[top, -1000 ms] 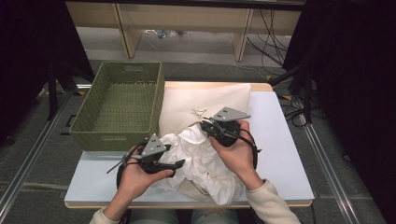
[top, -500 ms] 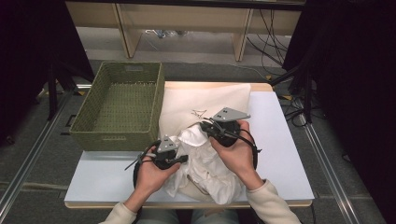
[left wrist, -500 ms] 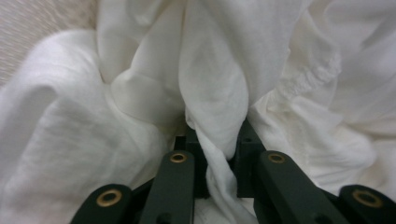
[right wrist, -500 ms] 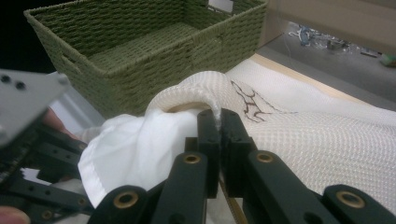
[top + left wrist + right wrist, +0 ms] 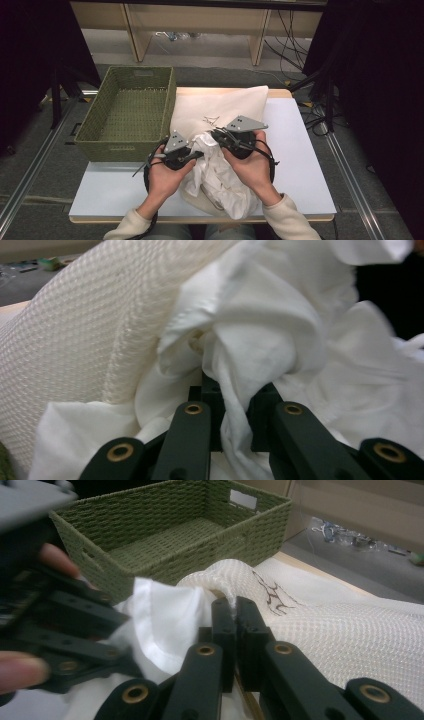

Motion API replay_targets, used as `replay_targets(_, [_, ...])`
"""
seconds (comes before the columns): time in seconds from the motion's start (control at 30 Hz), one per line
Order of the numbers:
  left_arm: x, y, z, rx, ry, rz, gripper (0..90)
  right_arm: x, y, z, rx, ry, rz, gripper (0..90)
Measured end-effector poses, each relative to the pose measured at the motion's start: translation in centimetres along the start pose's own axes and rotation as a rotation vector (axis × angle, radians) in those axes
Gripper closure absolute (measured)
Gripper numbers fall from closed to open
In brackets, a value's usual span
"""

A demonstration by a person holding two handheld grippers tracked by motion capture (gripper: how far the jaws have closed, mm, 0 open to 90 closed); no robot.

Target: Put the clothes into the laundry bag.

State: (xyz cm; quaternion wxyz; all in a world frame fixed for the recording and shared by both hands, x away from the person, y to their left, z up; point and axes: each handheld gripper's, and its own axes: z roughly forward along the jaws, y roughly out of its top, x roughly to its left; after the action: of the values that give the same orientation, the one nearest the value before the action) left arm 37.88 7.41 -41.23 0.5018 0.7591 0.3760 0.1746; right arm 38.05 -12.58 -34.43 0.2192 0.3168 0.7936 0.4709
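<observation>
White cloth (image 5: 215, 170) lies bunched mid-worktop (image 5: 305, 165) on one mesh bag (image 5: 220, 105). We see two claws: left claw (image 5: 235, 415) clenched on cloth, right claw (image 5: 235, 630) pinching the bag's rim. One green basket (image 5: 125, 115) overhangs the left edge; the right side is open.

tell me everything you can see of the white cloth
The white cloth is thin, smooth fabric, crumpled into loose folds, with a stitched hem showing in the right gripper view. It lies bunched at the near middle of the table, half out of the cream mesh bag that lies flat behind it. The left gripper is shut on a fold of it. The right gripper pinches the bag's rim just beside the cloth. Both hands rest against it.
</observation>
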Motion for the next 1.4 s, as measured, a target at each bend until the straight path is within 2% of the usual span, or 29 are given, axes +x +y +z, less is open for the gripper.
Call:
replay_targets(0.03, [0.3, -0.2, 0.6, 0.007, 0.011, -0.011, 81.3, 0.0, 0.0, 0.1, -0.002, 0.005, 0.001, 88.8])
replay_targets(0.07, [0.6, -0.3, 1.2, 0.024, 0.03, 0.004, 81.2, 0.1, -0.1, 0.2, 0.002, 0.004, -0.004, 88.8])
replay_targets(0.13, [1.3, -0.8, 2.3, 0.05, 0.054, -0.002, 80.9, 0.1, -0.2, 0.5, 0.026, 0.015, 0.006, 88.8])
replay_targets(0.17, [1.6, -1.0, 2.7, 0.06, 0.062, 0.0, 80.9, 0.2, -0.4, 0.7, 0.03, 0.005, 0.016, 88.8])
replay_targets(0.2, [1.8, -1.1, 3.0, 0.072, 0.073, 0.008, 80.7, 0.0, -0.5, 0.9, 0.037, 0.013, 0.0, 88.8])
replay_targets(0.27, [2.1, -1.3, 3.3, 0.069, 0.085, 0.01, 80.0, 0.0, -0.7, 1.2, 0.051, 0.016, 0.008, 88.7])
replay_targets(0.3, [2.2, -1.3, 3.4, 0.066, 0.084, 0.006, 79.2, -0.1, -0.8, 1.3, 0.048, 0.011, -0.006, 88.7])
replay_targets(0.37, [2.1, -1.3, 3.3, 0.054, 0.073, -0.007, 76.5, -0.1, -0.8, 1.3, 0.055, 0.017, 0.005, 88.7])
replay_targets(0.43, [1.9, -1.2, 2.7, 0.049, 0.063, 0.02, 70.3, -0.3, -0.8, 1.2, 0.041, 0.001, 0.004, 88.7])
replay_targets(0.53, [1.6, -1.2, 1.4, 0.053, 0.009, 0.029, 52.5, -0.7, -0.8, 1.1, 0.037, -0.003, 0.013, 88.6])
replay_targets(0.63, [1.2, -1.4, -0.6, 0.069, -0.012, 0.063, 35.6, -0.9, -0.9, 1.0, 0.039, -0.009, 0.018, 88.6])
replay_targets(0.8, [1.0, -2.3, -3.7, 0.05, -0.024, 0.065, 30.5, -1.0, -0.9, 0.9, 0.036, -0.024, 0.02, 88.5])
replay_targets(0.9, [1.3, -2.9, -4.3, 0.071, 0.008, 0.088, 30.5, -0.8, -0.9, 0.8, 0.025, -0.036, 0.016, 88.5])
replay_targets(0.93, [1.4, -3.1, -4.2, 0.076, 0.029, 0.089, 30.6, -0.8, -0.9, 0.6, 0.037, -0.047, 0.011, 88.5])
replay_targets(0.97, [1.6, -3.3, -3.9, 0.087, 0.042, 0.101, 30.7, -0.7, -0.9, 0.6, 0.043, -0.032, 0.013, 88.5])
replay_targets(1.0, [1.9, -3.4, -3.6, 0.109, 0.043, 0.12, 31.0, -0.6, -0.9, 0.6, 0.04, -0.037, 0.01, 88.5])
replay_targets(1.07, [2.1, -3.9, -2.4, 0.125, 0.027, 0.089, 31.5, -0.6, -1.0, 0.6, 0.038, -0.048, 0.011, 88.4])
replay_targets(1.1, [2.2, -4.0, -1.9, 0.159, 0.021, 0.119, 33.6, -0.4, -1.0, 0.5, 0.051, -0.041, 0.03, 88.4])
replay_targets(1.17, [2.1, -4.2, -0.7, 0.185, 0.024, 0.148, 41.9, -0.5, -1.0, 0.6, 0.045, -0.039, 0.0, 88.4])
replay_targets(1.2, [2.0, -4.3, -0.2, 0.189, 0.024, 0.125, 46.2, -0.4, -1.0, 0.7, 0.05, -0.028, 0.005, 88.4])
replay_targets(1.23, [2.2, -4.2, 0.1, 0.201, 0.025, 0.136, 51.1, -0.5, -1.1, 0.9, 0.045, -0.023, 0.003, 88.4])
replay_targets(1.3, [2.1, -4.1, 0.5, 0.199, 0.023, 0.12, 63.5, -0.5, -1.1, 0.9, 0.042, -0.035, 0.004, 88.5])
replay_targets(1.4, [2.0, -3.7, 0.4, 0.192, 0.001, 0.09, 75.3, -0.6, -1.1, 0.8, 0.048, -0.026, 0.015, 88.5])
